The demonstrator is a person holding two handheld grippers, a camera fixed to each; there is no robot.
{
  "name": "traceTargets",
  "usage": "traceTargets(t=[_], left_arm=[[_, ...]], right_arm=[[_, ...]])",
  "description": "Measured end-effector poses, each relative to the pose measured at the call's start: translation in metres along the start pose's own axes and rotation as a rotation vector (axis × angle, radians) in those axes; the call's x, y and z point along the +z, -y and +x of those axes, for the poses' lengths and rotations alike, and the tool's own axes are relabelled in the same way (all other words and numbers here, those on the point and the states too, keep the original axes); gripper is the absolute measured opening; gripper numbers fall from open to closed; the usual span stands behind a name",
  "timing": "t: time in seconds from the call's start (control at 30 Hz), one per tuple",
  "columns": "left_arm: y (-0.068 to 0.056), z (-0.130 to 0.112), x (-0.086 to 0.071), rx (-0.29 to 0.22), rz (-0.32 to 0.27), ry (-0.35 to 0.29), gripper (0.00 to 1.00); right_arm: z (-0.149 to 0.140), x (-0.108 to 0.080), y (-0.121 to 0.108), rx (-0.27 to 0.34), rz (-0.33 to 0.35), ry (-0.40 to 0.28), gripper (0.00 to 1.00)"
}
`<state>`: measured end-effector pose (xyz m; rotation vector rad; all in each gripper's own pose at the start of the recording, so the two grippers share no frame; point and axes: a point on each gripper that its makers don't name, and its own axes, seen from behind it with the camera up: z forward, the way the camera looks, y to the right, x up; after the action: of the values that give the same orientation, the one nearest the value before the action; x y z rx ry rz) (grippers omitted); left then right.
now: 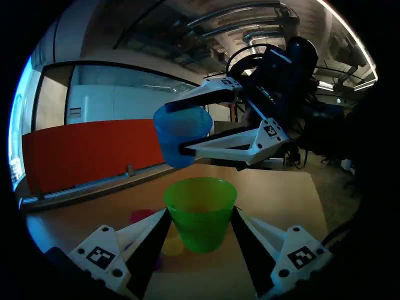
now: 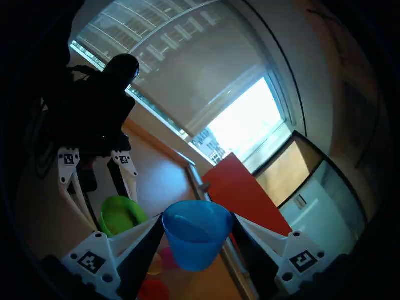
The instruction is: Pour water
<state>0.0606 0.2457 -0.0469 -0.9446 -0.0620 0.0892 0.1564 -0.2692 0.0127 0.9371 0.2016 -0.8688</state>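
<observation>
- Left gripper (image 1: 201, 229): both fingers clamp the sides of the green translucent plastic cup (image 1: 201, 212), mouth up, low over the light wooden table (image 1: 280, 195). Can't tell whether the base is touching the table.
- Right gripper (image 1: 179, 127): fingers press on the blue translucent plastic cup (image 1: 182, 131), which is held in the air, well off the table.
- Right gripper view: same clamp seen close, right gripper (image 2: 197, 231) on the blue cup (image 2: 196, 242). A darker line inside looks like a water level, not certain.
- Progress, my judgement: grasping is done on both cups and the blue cup is brought over. No stream is visible, so the pour hasn't started. Left to do: tip the blue cup over the green one.
- Green cup contents: looks empty, hard to tell.
- Relation, left gripper view: blue cup at 12 o'clock from the green cup, a bit toward 11, above it and apart, rim near upright.
- Relation, right gripper view: green cup (image 2: 119, 215) at 9 o'clock of the blue cup, held by the left gripper (image 2: 115, 212).
- Small pink and yellow plastic pieces (image 1: 172, 246) lie on the table at 7 o'clock of the green cup.
</observation>
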Motion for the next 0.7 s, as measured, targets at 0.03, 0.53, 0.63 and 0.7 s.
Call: traceTargets(t=[0.03,0.53,0.63,0.7], left_arm=[[-0.0001,0.0001,0.0000,0.001,0.000,0.000,0.83],[-0.0012,-0.0003,-0.0008,0.004,-0.006,0.005,0.82],[-0.0008,0.0000,-0.0005,0.004,-0.006,0.005,0.82],[-0.0007,-0.0001,-0.0004,0.003,-0.007,0.005,0.83]], right_arm=[[0.0005,0.0002,0.0002,-0.005,0.001,0.001,0.93],[0.0053,0.0025,0.0050,-0.093,0.017,0.013,0.93],[0.0050,0.0023,0.0039,-0.112,0.016,0.019,0.93],[0.0046,0.0021,0.0032,-0.124,0.017,0.023,0.93]])
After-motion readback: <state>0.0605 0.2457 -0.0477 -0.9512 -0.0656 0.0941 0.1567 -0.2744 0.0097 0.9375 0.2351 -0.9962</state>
